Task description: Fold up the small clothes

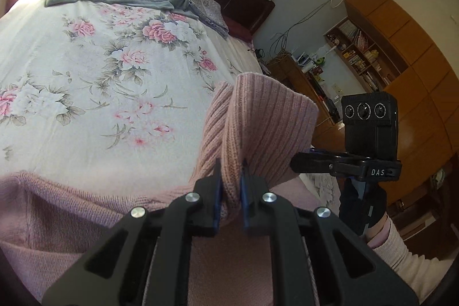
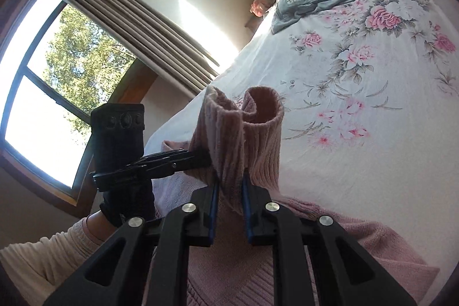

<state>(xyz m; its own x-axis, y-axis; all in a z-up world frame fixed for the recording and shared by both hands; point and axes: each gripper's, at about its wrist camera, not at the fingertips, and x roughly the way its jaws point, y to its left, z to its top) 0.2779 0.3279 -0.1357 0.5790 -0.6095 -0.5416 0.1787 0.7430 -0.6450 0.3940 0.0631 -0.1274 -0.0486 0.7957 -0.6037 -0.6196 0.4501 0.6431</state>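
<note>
Both black two-finger grippers, left (image 1: pixel 231 171) and right (image 2: pixel 231 185), stand narrow, each pinching one pink ribbed knit sweater (image 1: pixel 258 116) over one floral bedsheet (image 1: pixel 86 76).

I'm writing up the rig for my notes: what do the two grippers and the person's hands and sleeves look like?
Both grippers, left gripper and right gripper, are black with blue-lined jaws and silver bolts; one bears "DAS". Black gloves and cream ribbed sleeves.

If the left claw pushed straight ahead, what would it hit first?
Nothing new: the left claw is shut on the pink sweater. Beyond that fold, probably the flowered bedspread, though depth is unclear.
</note>
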